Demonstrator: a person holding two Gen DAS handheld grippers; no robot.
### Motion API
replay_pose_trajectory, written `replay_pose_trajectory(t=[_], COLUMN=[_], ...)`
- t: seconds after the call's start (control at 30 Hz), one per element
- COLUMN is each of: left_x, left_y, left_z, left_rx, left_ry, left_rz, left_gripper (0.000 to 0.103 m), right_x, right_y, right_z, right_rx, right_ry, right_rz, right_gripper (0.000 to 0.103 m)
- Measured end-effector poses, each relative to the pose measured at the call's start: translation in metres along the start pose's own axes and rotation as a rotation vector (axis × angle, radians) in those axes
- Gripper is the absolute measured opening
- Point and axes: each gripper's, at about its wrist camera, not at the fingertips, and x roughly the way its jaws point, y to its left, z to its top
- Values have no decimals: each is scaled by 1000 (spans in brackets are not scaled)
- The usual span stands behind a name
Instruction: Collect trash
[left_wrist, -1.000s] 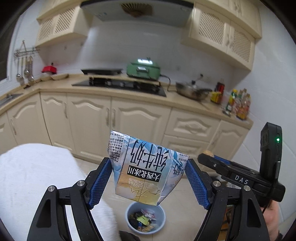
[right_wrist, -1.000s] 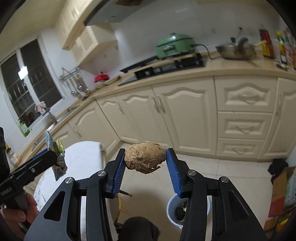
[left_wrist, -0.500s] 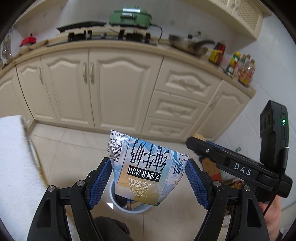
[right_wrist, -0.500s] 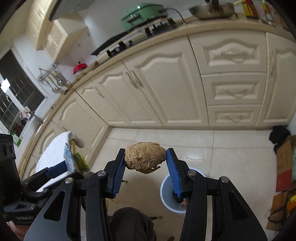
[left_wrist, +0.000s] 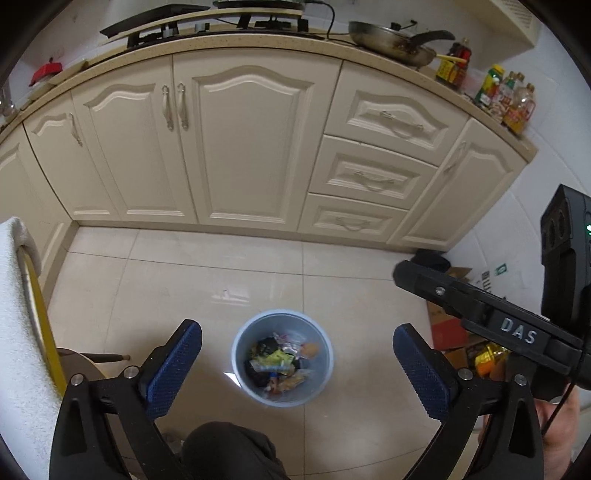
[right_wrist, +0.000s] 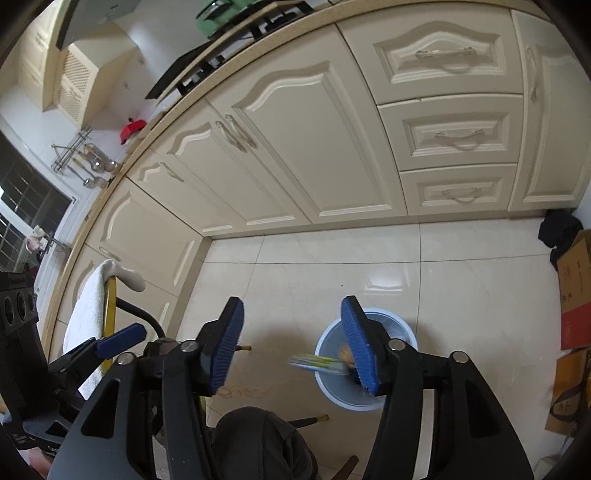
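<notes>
From my left wrist view the blue bin (left_wrist: 282, 357) stands on the floor straight ahead and below, framed between the two blue pads. My left gripper (left_wrist: 295, 363) has just been opening; its fingers are spread wide with nothing between them. The bin's mouth faces straight up and is round, so it has no long axis to line up with. Inside I see a heap of trash (left_wrist: 282, 363), wrappers and scraps, lying below the rim.

In the right wrist view my right gripper (right_wrist: 293, 349) has also just been opening, jaws parted and empty. Here the bin (right_wrist: 400, 330) lies toward three o'clock of the gap, partly hidden behind the right-hand pad. A blurred yellow-and-blue scrap (right_wrist: 316, 362) streaks across the rim at about nine o'clock of the bin; I judge it is dropping in, but the blur stops me being sure.

The left gripper looks better centred over the bin.

The floor (left_wrist: 258, 273) is glossy pale tile. Cream cabinets (left_wrist: 255, 140) run across at twelve o'clock. A towel-draped chair (left_wrist: 18, 332) sits at nine o'clock, cardboard boxes (right_wrist: 574, 291) at three.
</notes>
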Motion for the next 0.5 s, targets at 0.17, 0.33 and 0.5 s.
replay_pose_trajectory(t=[0.17,0.33,0.5], left_x=[-11,-48,-96], left_y=[-2,-8,-6], left_z=[-5,-39,-69], left_rx=[-13,-7,-14], left_ry=[-44,-106,-189], left_rz=[36,59,65], left_gripper=[102,102,102], right_x=[-4,-13,-30], right_y=[-2,5,29], right_z=[-1,-2,-1], right_rx=[22,14,-21], right_ry=[-15,-18,-50], right_rz=[-64,-96,-82], right_gripper=[103,103,103])
